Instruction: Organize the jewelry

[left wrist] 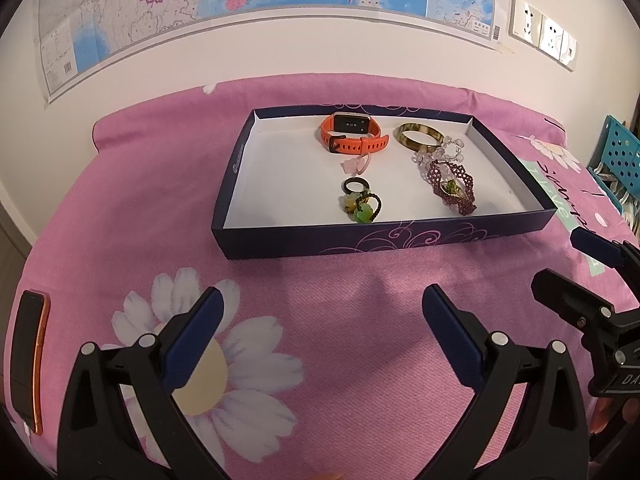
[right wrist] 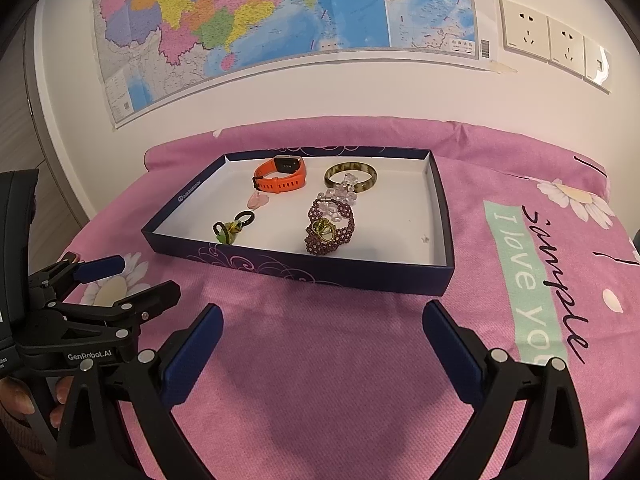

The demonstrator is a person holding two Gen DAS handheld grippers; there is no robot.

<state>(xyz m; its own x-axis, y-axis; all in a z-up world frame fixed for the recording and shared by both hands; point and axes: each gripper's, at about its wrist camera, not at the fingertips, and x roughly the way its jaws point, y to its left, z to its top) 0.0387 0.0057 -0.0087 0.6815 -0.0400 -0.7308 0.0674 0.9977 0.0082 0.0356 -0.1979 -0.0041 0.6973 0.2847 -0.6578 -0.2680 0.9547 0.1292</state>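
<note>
A shallow dark blue box (left wrist: 384,240) (right wrist: 304,272) with a white floor lies on the pink cloth. In it lie an orange smartwatch (left wrist: 352,134) (right wrist: 282,179), a brown-green bangle (left wrist: 418,136) (right wrist: 351,176), a clear bead bracelet (left wrist: 440,152) (right wrist: 340,196), a purple beaded bracelet (left wrist: 452,186) (right wrist: 330,228), a small pink charm (left wrist: 354,164) (right wrist: 258,199) and a black ring with green and yellow charms (left wrist: 360,200) (right wrist: 232,226). My left gripper (left wrist: 322,312) is open and empty over the cloth in front of the box. My right gripper (right wrist: 322,328) is open and empty, also in front of the box.
A pink flowered cloth (left wrist: 340,340) (right wrist: 320,380) covers the table against a white wall with a map (right wrist: 280,20). A black and orange phone (left wrist: 28,356) lies at the left edge. A teal perforated basket (left wrist: 616,152) stands at the right.
</note>
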